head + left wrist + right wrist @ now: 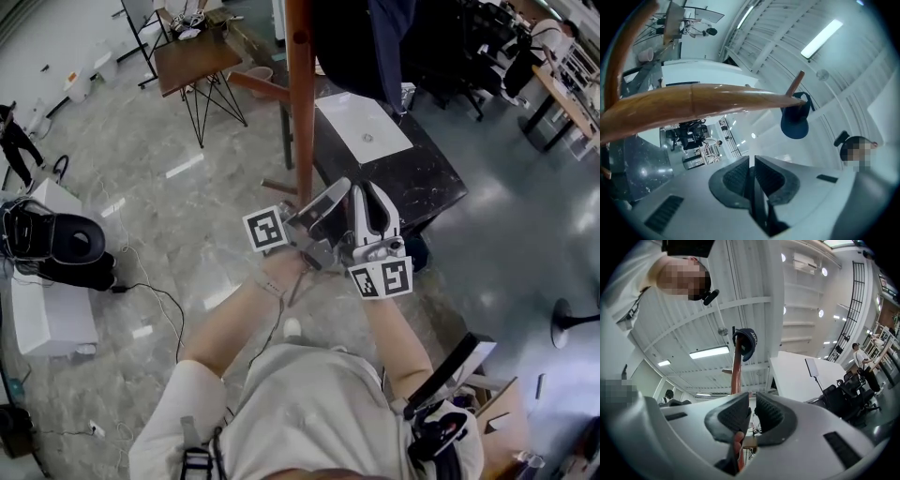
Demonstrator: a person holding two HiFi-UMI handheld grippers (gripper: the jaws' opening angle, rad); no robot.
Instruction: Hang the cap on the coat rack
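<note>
A navy cap [794, 123] hangs on a wooden peg [795, 85] of the coat rack, well above both grippers. In the right gripper view the cap [746, 343] sits at the top of the rack's pole [736, 371]. In the head view the pole [301, 103] stands just beyond my two hands. My left gripper [339, 186] and right gripper [370, 190] are side by side, close to the pole and pointing upward. The left gripper [752, 161] has its jaws together with nothing in them. The right gripper [753, 401] is also shut and holds nothing.
A curved wooden rack arm [693, 103] crosses close above the left gripper. A black marble table [422, 183] with a white sheet [364, 127] stands right of the pole. A wooden side table [197, 61] is at the back, a white box with a black device [56, 246] at the left.
</note>
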